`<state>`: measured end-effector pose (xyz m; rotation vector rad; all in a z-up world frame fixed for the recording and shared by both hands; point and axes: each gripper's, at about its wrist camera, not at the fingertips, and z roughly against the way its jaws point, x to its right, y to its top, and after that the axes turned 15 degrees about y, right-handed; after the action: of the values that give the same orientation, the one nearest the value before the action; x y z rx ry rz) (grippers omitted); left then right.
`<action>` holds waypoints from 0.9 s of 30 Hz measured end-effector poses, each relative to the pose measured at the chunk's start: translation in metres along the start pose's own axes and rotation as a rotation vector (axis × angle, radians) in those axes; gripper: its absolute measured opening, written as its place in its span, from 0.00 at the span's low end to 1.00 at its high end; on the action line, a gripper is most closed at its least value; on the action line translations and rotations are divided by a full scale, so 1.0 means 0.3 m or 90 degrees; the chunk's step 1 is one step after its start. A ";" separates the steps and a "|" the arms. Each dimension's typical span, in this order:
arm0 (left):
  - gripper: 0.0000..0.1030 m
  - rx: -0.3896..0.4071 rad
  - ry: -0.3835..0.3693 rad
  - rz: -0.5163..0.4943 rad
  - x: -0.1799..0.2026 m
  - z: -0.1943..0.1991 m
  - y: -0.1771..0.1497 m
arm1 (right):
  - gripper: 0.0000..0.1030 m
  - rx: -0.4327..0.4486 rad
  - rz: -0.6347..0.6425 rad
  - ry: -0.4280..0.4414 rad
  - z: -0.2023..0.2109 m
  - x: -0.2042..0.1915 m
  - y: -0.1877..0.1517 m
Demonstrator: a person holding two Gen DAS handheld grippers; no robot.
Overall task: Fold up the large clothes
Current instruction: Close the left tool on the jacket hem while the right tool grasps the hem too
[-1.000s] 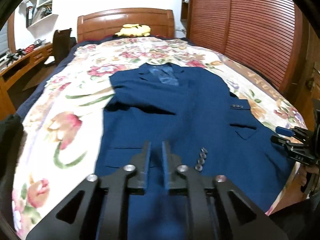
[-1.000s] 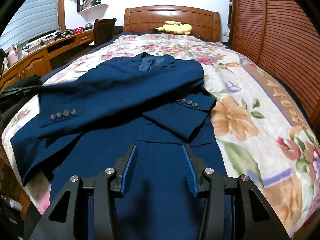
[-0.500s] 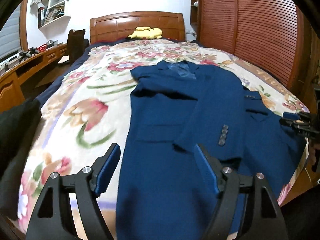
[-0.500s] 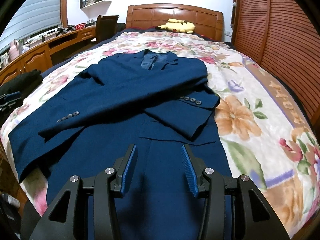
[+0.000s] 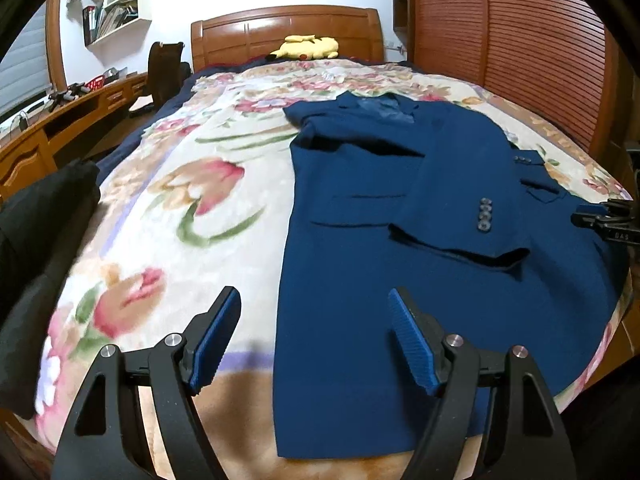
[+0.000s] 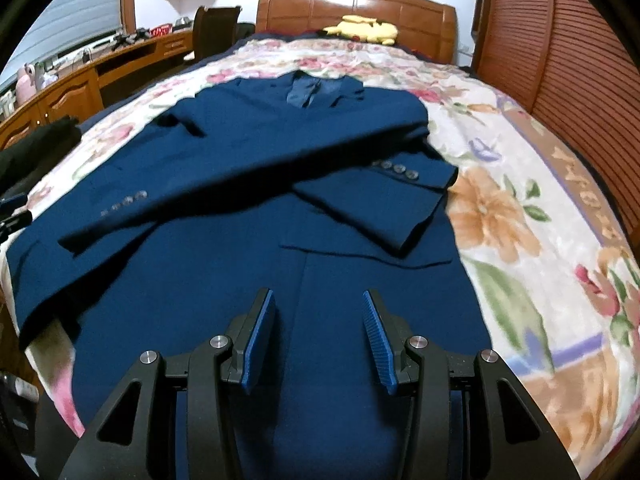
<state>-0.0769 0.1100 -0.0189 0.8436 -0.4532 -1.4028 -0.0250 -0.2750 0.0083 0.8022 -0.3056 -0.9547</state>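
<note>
Blazer [image 5: 400, 248] lies flat on the floral bedspread [image 5: 192, 184], sleeves crossed, long axis running from hem to headboard. Left gripper [image 5: 314, 338] hovers wide apart, empty, over the hem's left edge; right gripper [image 6: 318, 338], moderately spread, empty, hovers over the hem centre.

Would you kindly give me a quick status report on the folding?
Left gripper open, empty. Right gripper open, empty. Blue jacket flat on bed, both sleeves crossed over front. Nothing in the way.

We see a matt blue cloth jacket [image 6: 248, 168] on a fuzzy floral blanket [image 5: 192, 208], beneath a glossy wooden headboard [image 6: 356, 4]
</note>
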 end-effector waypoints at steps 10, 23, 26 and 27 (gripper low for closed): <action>0.75 -0.033 -0.002 0.003 -0.004 -0.057 -0.061 | 0.58 -0.013 -0.008 0.004 -0.041 0.013 -0.010; 0.76 -0.025 -0.005 0.015 -0.007 -0.057 -0.068 | 0.60 -0.034 -0.007 0.003 0.013 0.036 -0.012; 0.76 -0.023 -0.007 0.018 -0.011 -0.055 -0.073 | 0.60 -0.038 0.013 -0.017 0.061 0.058 -0.045; 0.76 -0.023 -0.007 0.018 -0.010 -0.055 -0.072 | 0.60 -0.042 0.015 -0.024 0.075 0.074 -0.058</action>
<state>-0.0798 0.1180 -0.0448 0.7972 -0.4461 -1.3859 -0.0357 -0.3096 0.0087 0.7188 -0.3138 -0.9549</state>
